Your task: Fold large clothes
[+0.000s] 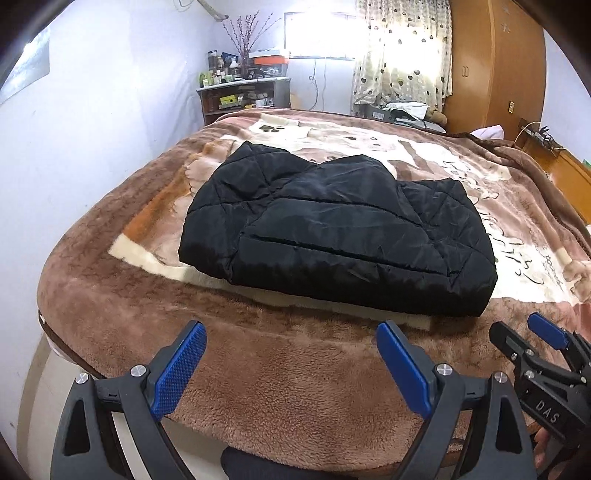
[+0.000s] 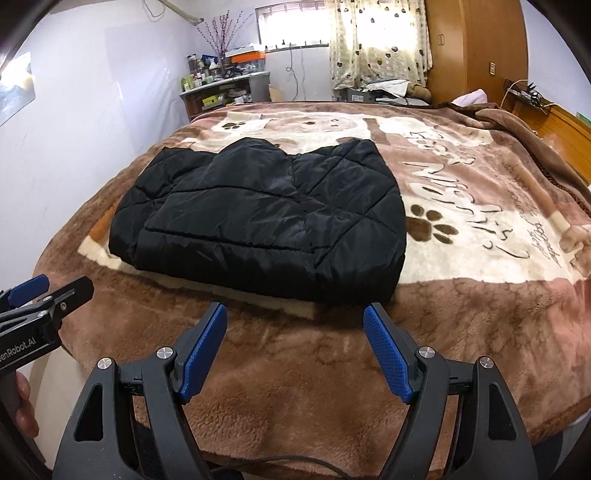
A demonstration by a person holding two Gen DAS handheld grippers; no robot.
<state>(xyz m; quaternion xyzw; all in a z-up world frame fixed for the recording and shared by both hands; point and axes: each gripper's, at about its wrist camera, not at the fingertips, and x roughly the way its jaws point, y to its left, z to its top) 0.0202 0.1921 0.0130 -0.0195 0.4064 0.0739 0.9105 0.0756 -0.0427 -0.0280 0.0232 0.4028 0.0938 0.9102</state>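
Observation:
A black quilted jacket (image 1: 332, 229) (image 2: 262, 218) lies folded into a compact bundle on the brown plush blanket (image 1: 280, 369) (image 2: 295, 376) that covers the bed. My left gripper (image 1: 291, 332) stands open over the blanket's near edge, short of the jacket, with nothing between its blue pads. My right gripper (image 2: 295, 314) is likewise open and empty, its tips just short of the jacket's near hem. Each gripper shows at the edge of the other's view, held by a hand.
A cluttered shelf with bottles and boxes (image 1: 240, 92) stands past the bed's far left corner. A curtained window (image 2: 332, 33) and wooden wardrobe (image 1: 495, 62) lie behind. The bed's near edge (image 1: 66, 354) drops off at the left. A wooden headboard (image 2: 565, 125) is at right.

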